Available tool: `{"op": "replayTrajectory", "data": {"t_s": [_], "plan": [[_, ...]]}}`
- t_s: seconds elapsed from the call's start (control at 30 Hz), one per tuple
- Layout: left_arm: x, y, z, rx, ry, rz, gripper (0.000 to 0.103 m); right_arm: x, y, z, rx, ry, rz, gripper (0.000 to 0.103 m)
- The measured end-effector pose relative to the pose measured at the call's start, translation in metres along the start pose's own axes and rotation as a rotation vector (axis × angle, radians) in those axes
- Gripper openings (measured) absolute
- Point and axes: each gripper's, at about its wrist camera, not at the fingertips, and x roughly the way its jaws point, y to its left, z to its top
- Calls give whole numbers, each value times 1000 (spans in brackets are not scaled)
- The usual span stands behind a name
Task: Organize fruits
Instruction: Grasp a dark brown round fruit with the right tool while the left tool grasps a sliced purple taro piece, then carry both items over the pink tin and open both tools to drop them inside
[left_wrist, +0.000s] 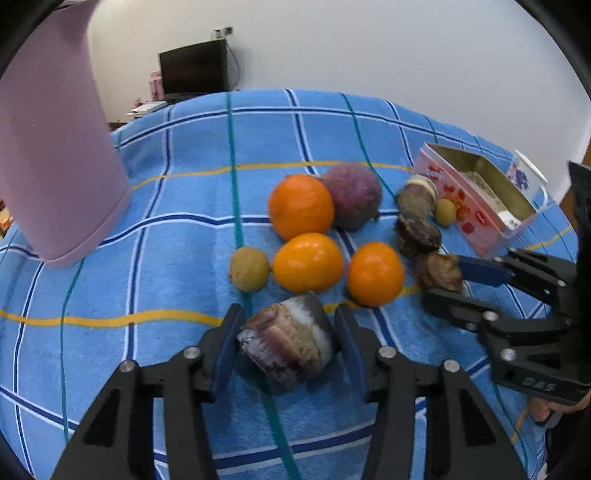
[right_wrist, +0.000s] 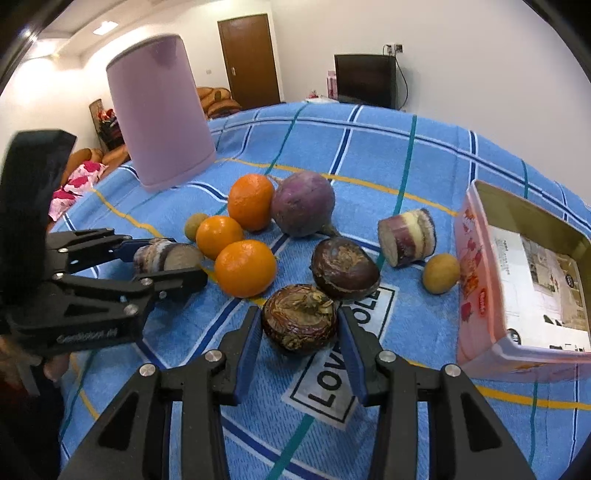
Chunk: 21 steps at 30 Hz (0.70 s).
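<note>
We saw a blue checked cloth (right_wrist: 406, 166) covering the desk, printed with a boxed label of letters, partly hidden. Behind stood a white wall, a brown door (right_wrist: 249, 61), a dark monitor (right_wrist: 365, 79) and some cushions. A tall pink container (right_wrist: 159, 114) stood at the far left of the cloth, and an open pink tin box (right_wrist: 517, 266) at the right, cut off by the frame edge.

Three oranges (right_wrist: 245, 267), a purple round root (right_wrist: 303, 203), two small longans (right_wrist: 441, 273) and a dark water chestnut (right_wrist: 345, 267) lay close together in the middle.

The left hand-held gripper (left_wrist: 286, 345) was closed on a cut sugarcane piece (left_wrist: 288, 343). The right hand-held gripper (right_wrist: 299, 325) had its jaws around another water chestnut (right_wrist: 300, 323); whether they pressed it, we could not tell. A second sugarcane piece (right_wrist: 406, 236) lay near the box.
</note>
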Motion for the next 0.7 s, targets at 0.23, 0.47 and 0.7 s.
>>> {"op": "replayTrajectory", "data": {"t_s": [0.23,0.47,0.7], "plan": [[-21,9,3,-113,-130,-14,52,-32,-8,5,4,-120,46,43],[-51,-4,16,-164,-302,18,52,-69,-52,12,77,-242,-72,43],[-51,-38,32,-106,-330,21,52,-82,-100,12,151,-273,-195,43]]}}
